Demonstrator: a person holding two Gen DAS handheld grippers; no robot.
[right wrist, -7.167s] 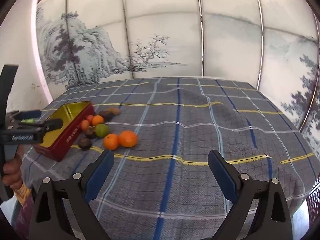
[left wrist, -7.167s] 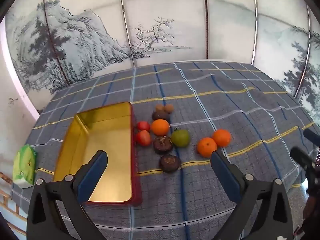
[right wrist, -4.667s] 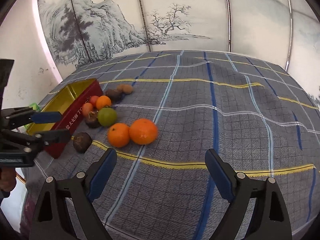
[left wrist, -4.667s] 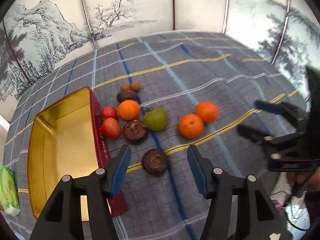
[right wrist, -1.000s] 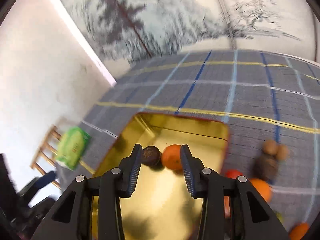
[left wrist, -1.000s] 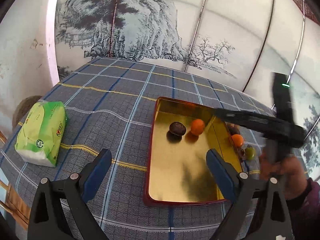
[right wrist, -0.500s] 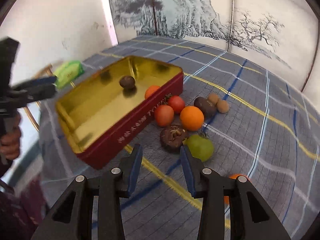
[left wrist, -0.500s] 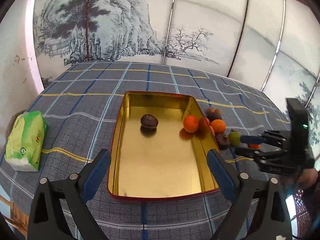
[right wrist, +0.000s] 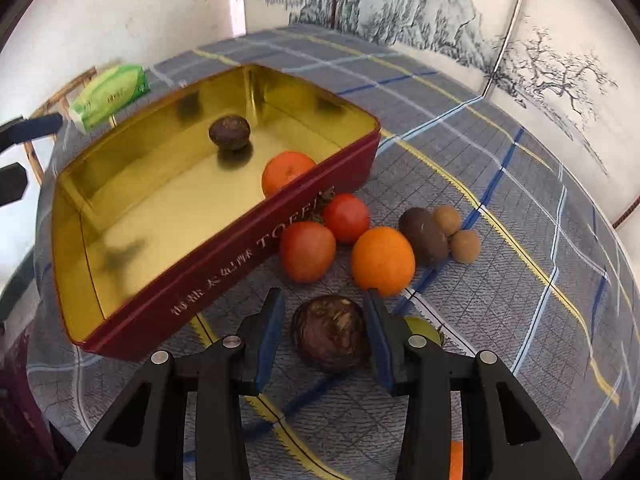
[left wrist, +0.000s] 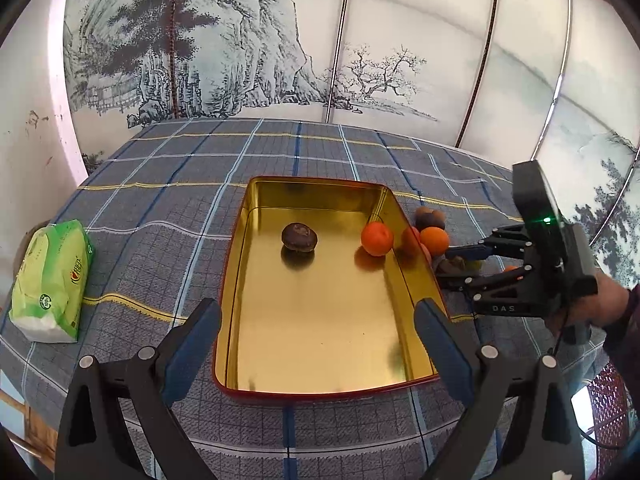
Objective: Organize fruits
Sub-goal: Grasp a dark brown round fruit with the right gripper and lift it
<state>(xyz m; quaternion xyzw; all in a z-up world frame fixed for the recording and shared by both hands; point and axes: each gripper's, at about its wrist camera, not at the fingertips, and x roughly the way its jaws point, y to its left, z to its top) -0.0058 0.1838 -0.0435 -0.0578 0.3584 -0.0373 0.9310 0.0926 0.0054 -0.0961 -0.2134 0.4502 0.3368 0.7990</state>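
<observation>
Right gripper point(right wrist: 325, 334) opening, unclenched, straddling dark fruit point(right wrist: 330, 334); green fruit point(right wrist: 423, 330) at three o'clock risks getting nudged. Left gripper point(left wrist: 316, 334) released, empty.

At five o'clock of the dark fruit point(right wrist: 331, 333), a green fruit point(right wrist: 422, 327) hides behind the right gripper's finger point(right wrist: 378, 336).

green tissue pack point(left wrist: 50, 280), plaid tablecloth point(left wrist: 160, 184) — painted screen point(left wrist: 240, 60)

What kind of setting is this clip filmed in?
Probably a room in a home or teahouse: a table under a plaid cloth, an ink-landscape panelled wall behind it, and loose fruit beside a gold-lined toffee tin.
</observation>
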